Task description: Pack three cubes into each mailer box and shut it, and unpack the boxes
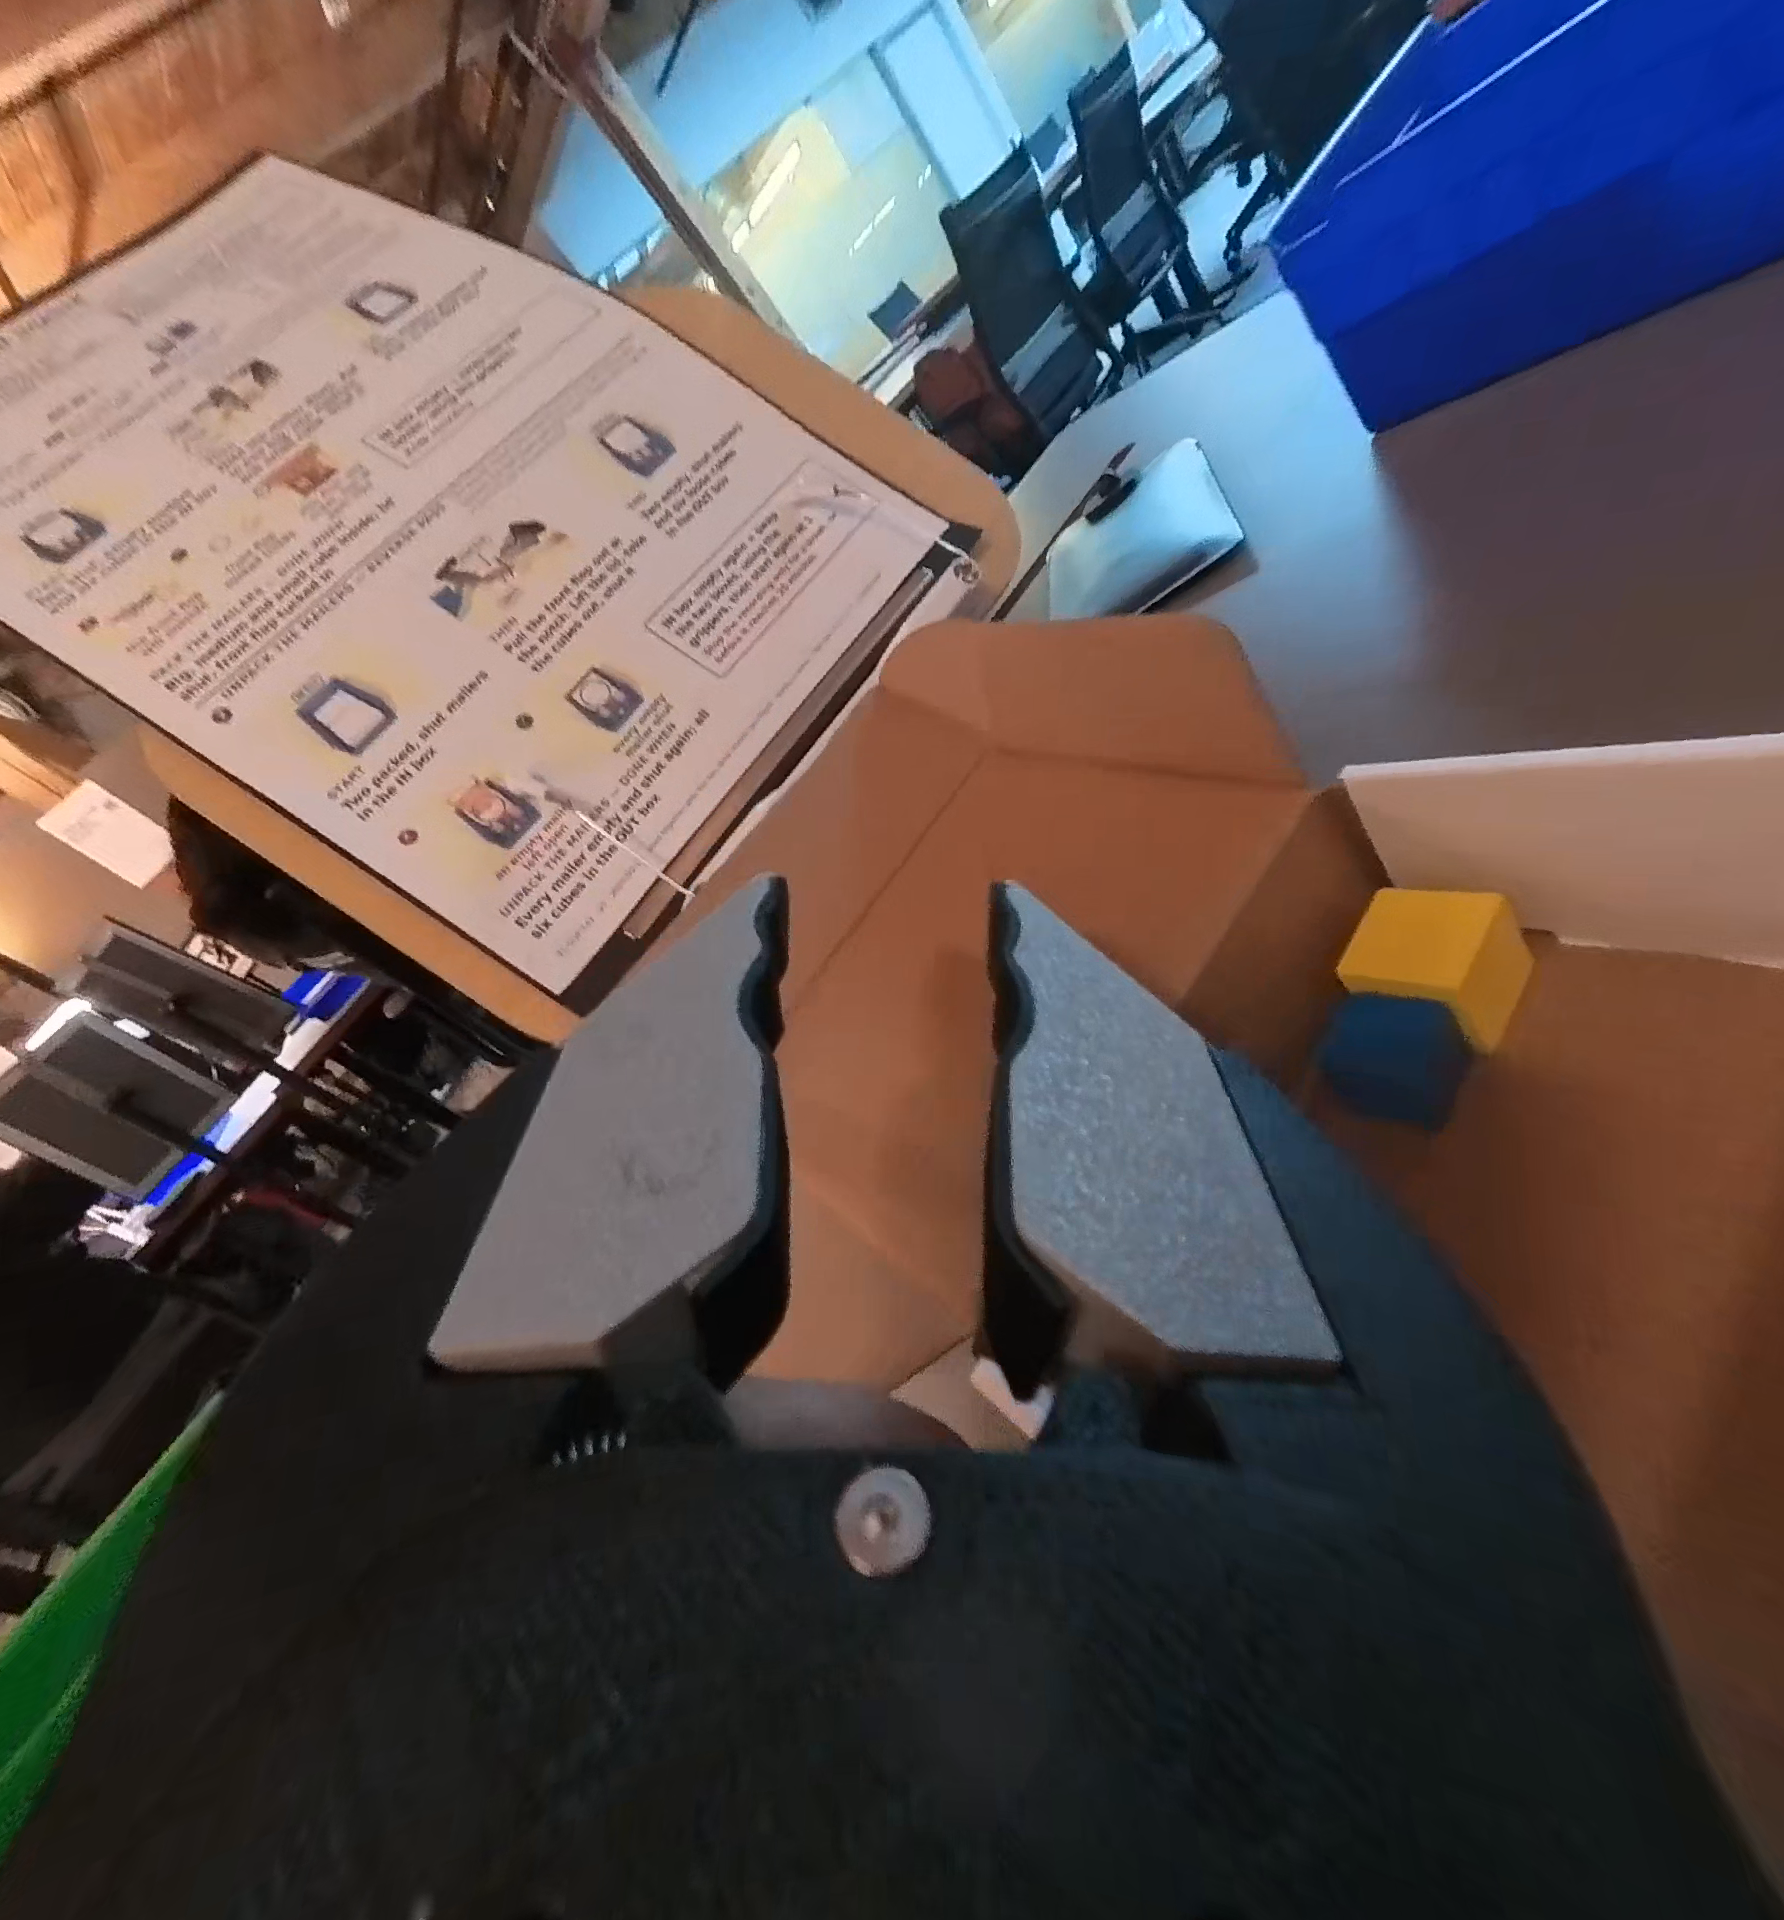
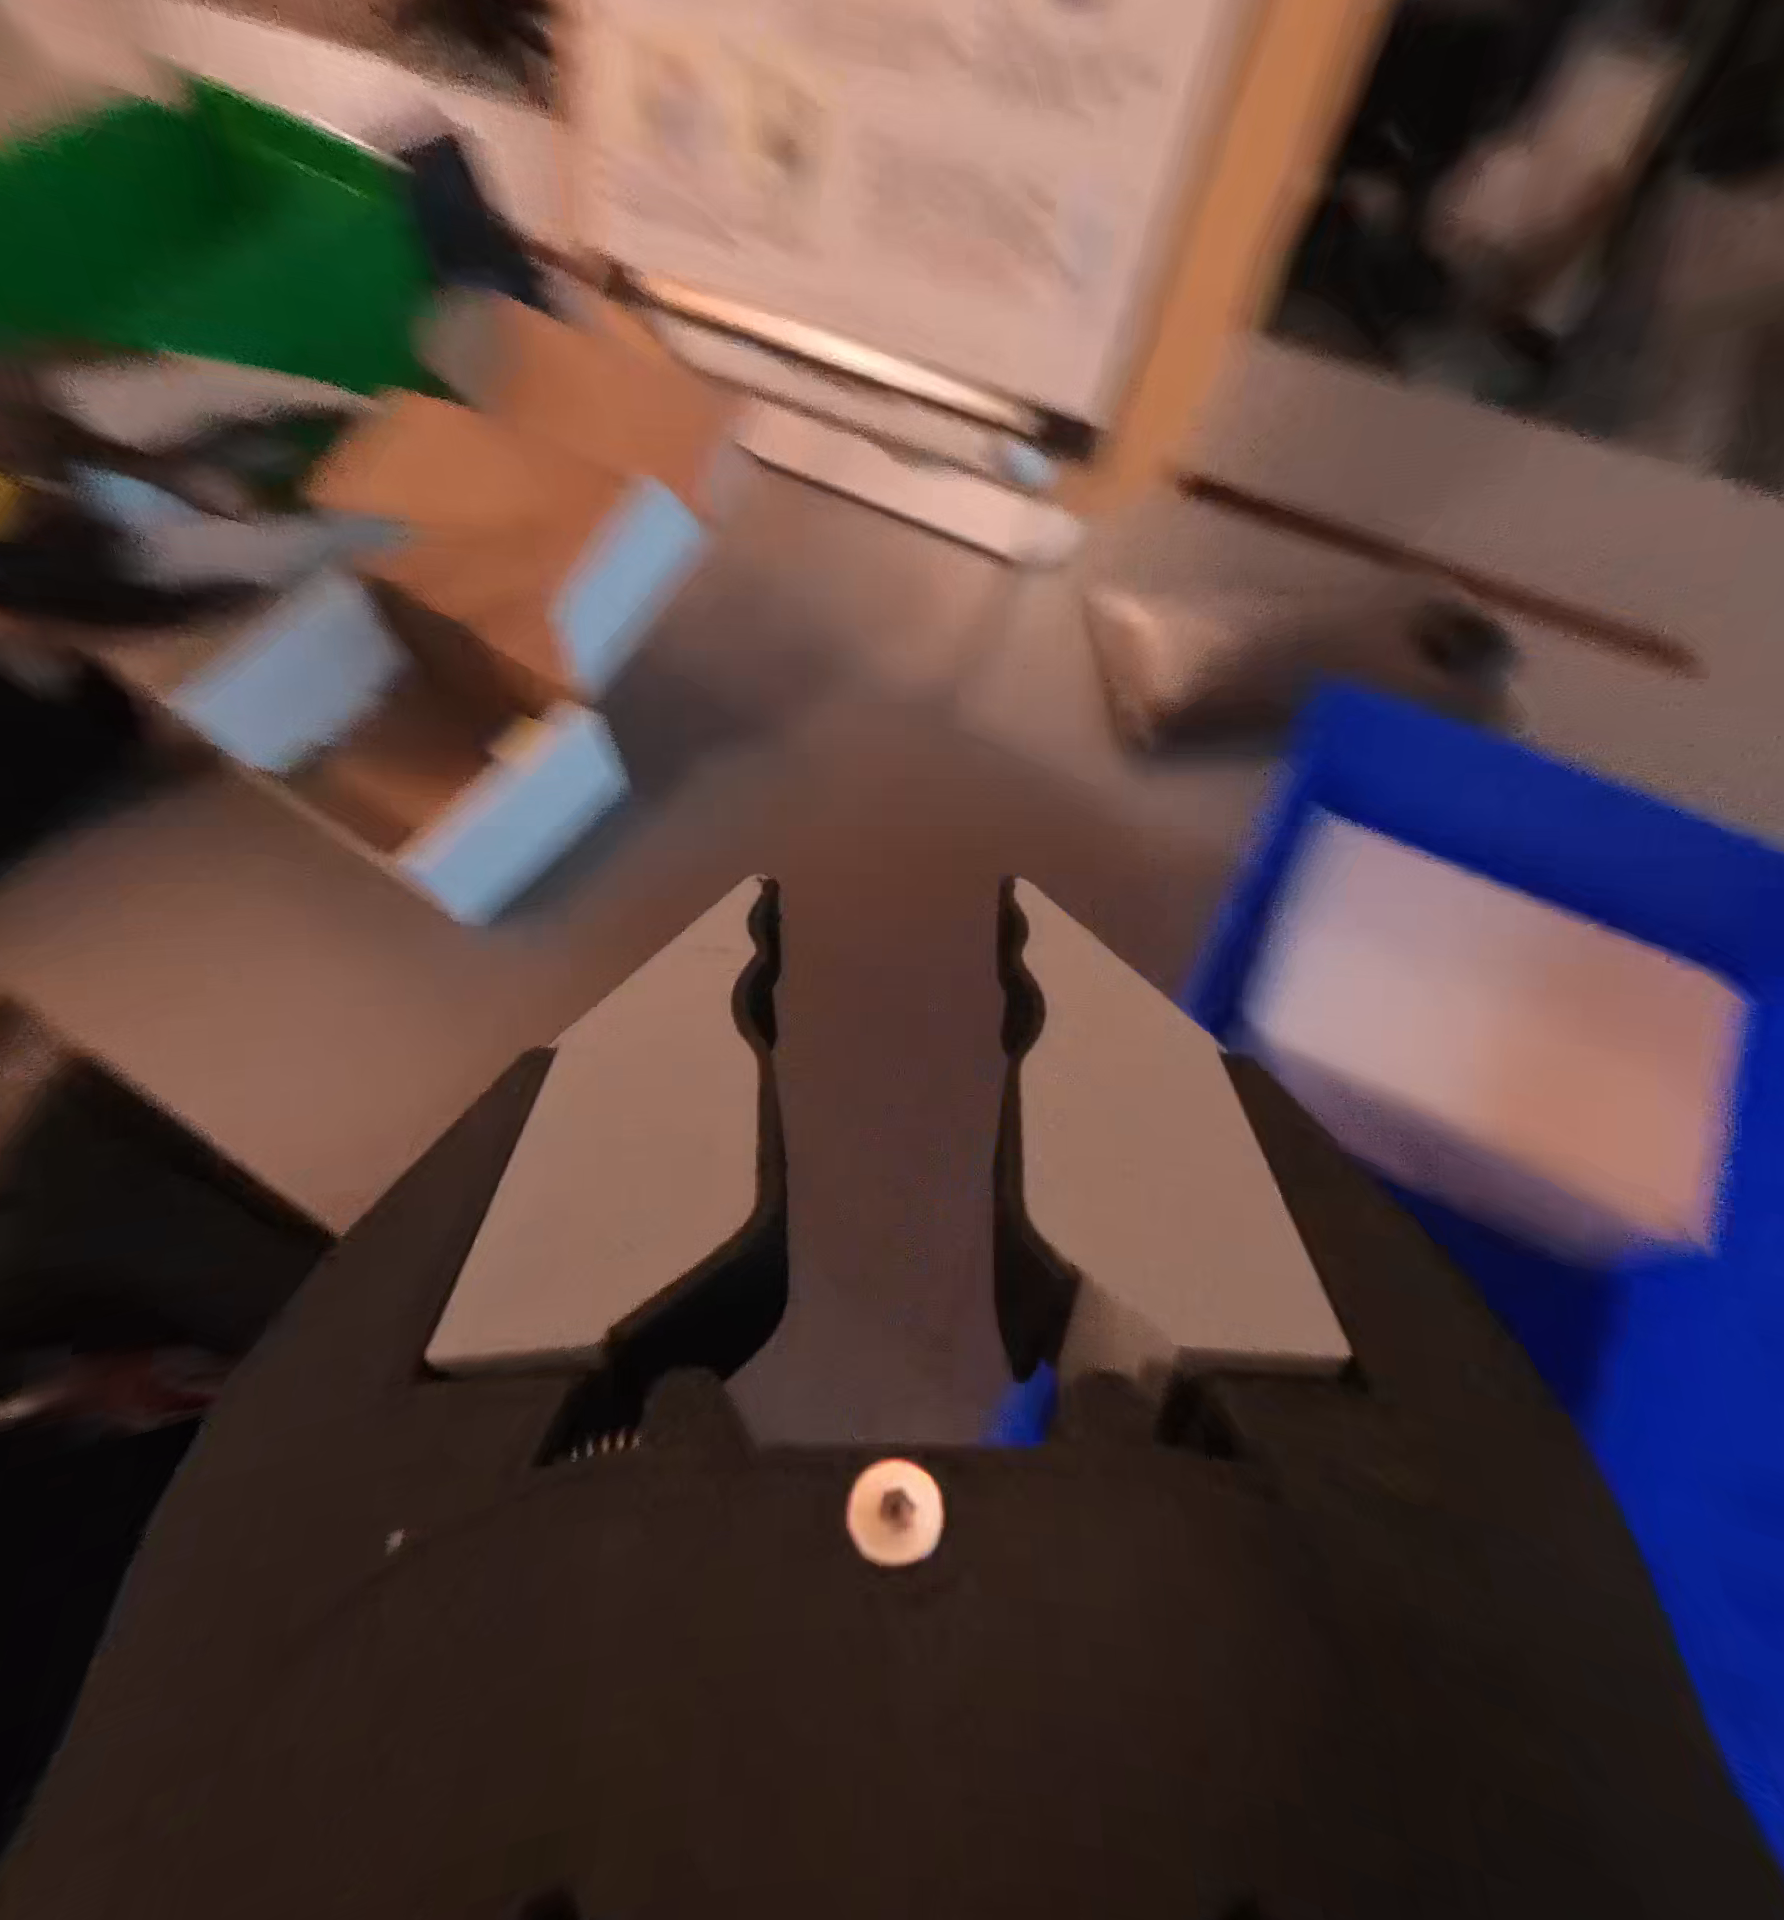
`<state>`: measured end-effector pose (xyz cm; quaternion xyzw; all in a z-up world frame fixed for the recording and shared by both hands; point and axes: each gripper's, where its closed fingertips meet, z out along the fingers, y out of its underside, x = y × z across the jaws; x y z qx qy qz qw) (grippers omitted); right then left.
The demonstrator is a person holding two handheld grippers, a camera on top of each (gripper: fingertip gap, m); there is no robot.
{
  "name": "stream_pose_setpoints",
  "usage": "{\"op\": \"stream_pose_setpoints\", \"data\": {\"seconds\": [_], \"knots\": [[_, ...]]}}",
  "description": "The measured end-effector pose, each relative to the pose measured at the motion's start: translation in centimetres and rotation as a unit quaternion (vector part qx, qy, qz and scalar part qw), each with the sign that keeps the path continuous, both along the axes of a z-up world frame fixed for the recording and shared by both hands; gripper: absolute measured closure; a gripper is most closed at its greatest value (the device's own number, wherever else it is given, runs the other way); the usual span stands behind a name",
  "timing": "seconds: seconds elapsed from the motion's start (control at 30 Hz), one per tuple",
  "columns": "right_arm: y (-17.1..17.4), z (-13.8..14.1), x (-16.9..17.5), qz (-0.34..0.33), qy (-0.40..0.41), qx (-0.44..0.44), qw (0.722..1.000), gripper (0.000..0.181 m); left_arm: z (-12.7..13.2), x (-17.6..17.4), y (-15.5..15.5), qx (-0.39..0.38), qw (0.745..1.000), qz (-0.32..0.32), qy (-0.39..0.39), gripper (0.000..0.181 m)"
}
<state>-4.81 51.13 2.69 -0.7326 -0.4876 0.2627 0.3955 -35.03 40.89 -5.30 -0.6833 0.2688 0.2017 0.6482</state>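
— While the left gripper (image 1: 888,935) hangs over the open mailer box (image 1: 1023,862), what has it got hold of?

— Nothing. Its jaws stand apart with a clear gap, and only brown cardboard shows between them. The box's flap is folded up just ahead of the fingertips.

— And the cubes?

— Two sit inside that box, in the corner against its white-edged wall: a yellow cube (image 1: 1439,961) resting on a blue cube (image 1: 1392,1055), touching it. They lie to the right of the jaws, apart from them.

— The right gripper (image 2: 888,935)?

— Parted about as far, empty, over bare grey table (image 2: 867,727). That view is badly blurred. The mailer box shows there to the left, open, with pale walls; a blue bin (image 2: 1490,769) lies close on the right, a pale shape inside it that I cannot make out.

— Anything else?

— A printed instruction sheet (image 1: 431,540) on a board stands behind the box, and a green bin (image 2: 171,229) lies at far left.
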Motion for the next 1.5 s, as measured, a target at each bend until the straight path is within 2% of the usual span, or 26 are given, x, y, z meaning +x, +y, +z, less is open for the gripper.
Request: {"op": "stream_pose_setpoints", "data": {"seconds": [0.13,0.2,0.3,0.4,0.53,0.6,0.7,0.8,0.87,0.97,1.1,1.2,1.37,1.5], "knots": [[-6.3,2.2,-10.7,0.157,0.099,0.014,0.982,0.149,-1.2,0.3,0.2,-0.035,0.999,-0.008,-0.007,0.144],[-7.3,1.1,-15.7,0.191,0.123,0.028,0.973,0.152,-2.1,0.8,0.1,-0.062,0.998,-0.019,-0.009,0.143],[-6.1,-1.7,-21.5,0.193,0.138,0.029,0.971,0.149,-2.8,1.5,-0.1,-0.093,0.995,-0.039,-0.023,0.143],[-2.5,-2.7,-24.8,0.165,0.208,0.031,0.964,0.148,-3.1,2.0,-0.5,-0.113,0.991,-0.057,-0.037,0.142],[2.1,-5.6,-25.5,0.125,0.259,0.052,0.956,0.142,-4.3,2.9,-1.1,-0.166,0.98,-0.091,-0.062,0.147],[3.8,-7.2,-25.2,0.105,0.241,0.07,0.962,0.135,-5.1,3.6,-1.5,-0.189,0.973,-0.113,-0.065,0.154],[5.2,-7.5,-24.3,0.09,0.231,0.087,0.965,0.142,-6.4,5.1,-2.2,-0.223,0.965,-0.134,-0.033,0.155],[5.4,-6.8,-23.9,0.099,0.244,0.068,0.962,0.137,-6.5,6.4,-3.2,-0.234,0.961,-0.149,0.024,0.156],[5.9,-6.6,-23.6,0.092,0.244,0.075,0.962,0.139,-5.6,6.8,-3.6,-0.216,0.965,-0.143,0.054,0.159],[6.3,-6.7,-23.5,0.088,0.252,0.065,0.962,0.141,-4.8,7.8,-3.7,-0.216,0.963,-0.159,0.032,0.165],[5.9,-7.5,-24.2,0.108,0.245,0.037,0.963,0.138,-7.5,7.6,-2.9,-0.316,0.932,-0.147,0.101,0.152],[5.7,-8.2,-24.5,0.114,0.226,0.05,0.966,0.139,-9.1,6.8,-2.0,-0.374,0.907,-0.134,0.139,0.145],[4.7,-7.6,-24.7,0.128,0.222,0.071,0.964,0.142,-11.1,5.7,-1.4,-0.429,0.882,-0.109,0.158,0.153],[4.3,-7.6,-24.8,0.136,0.219,0.074,0.963,0.142,-11.3,6.0,-1.1,-0.425,0.888,-0.113,0.135,0.156]]}}
